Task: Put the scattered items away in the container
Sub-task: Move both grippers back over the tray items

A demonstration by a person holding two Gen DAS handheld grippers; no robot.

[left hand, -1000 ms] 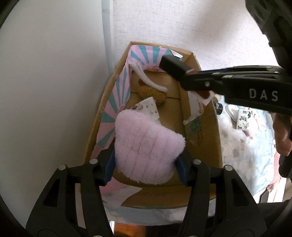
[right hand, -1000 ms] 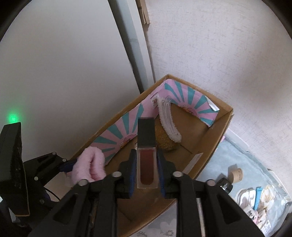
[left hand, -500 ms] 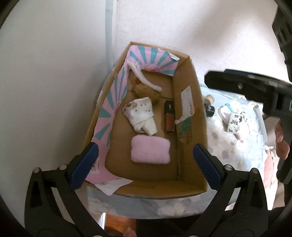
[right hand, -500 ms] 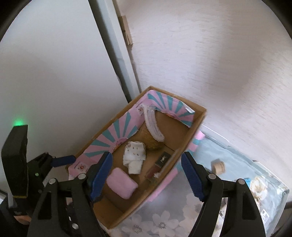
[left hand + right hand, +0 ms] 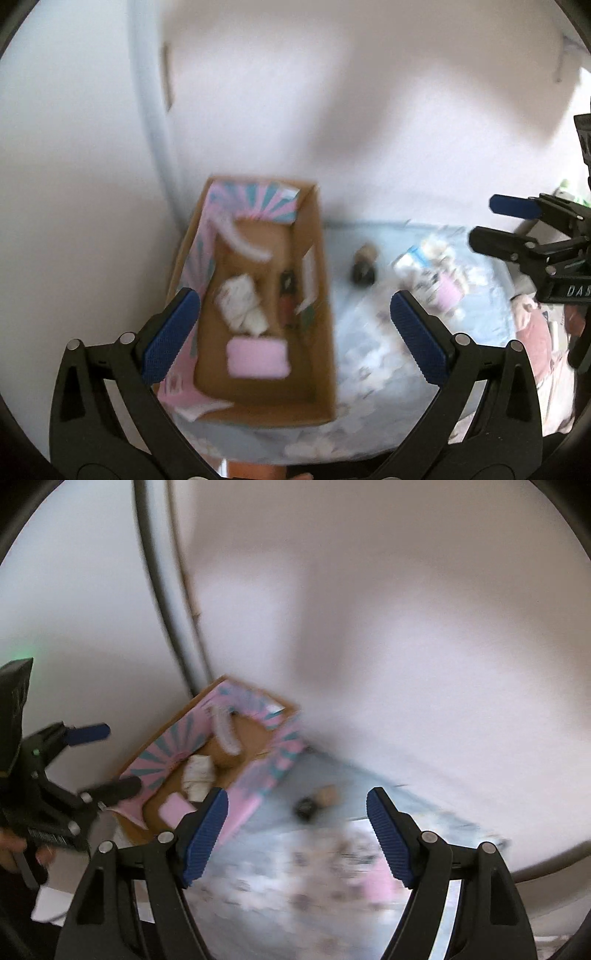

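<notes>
Both the left gripper (image 5: pixel 295 332) and the right gripper (image 5: pixel 297 834) hang spread wide and empty. The cardboard box (image 5: pixel 320 295) sits centre-left of the left view. Right of it on the floral tabletop (image 5: pixel 369 332), the small dark jar (image 5: pixel 364 275) looks rigid and light, best pinched across its sides.

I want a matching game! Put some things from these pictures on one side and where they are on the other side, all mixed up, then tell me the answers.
Things:
1. pink fluffy pad
2. small dark jar
3. white spotted cloth
4. left tongs

Places or states:
A. on the blue flowery cover, outside the box
B. in the middle of the cardboard box
C. wide open, holding nothing
D. in the box, at the end nearest the left camera

Pairs: 1-D, 2-A, 3-B, 4-C
</notes>
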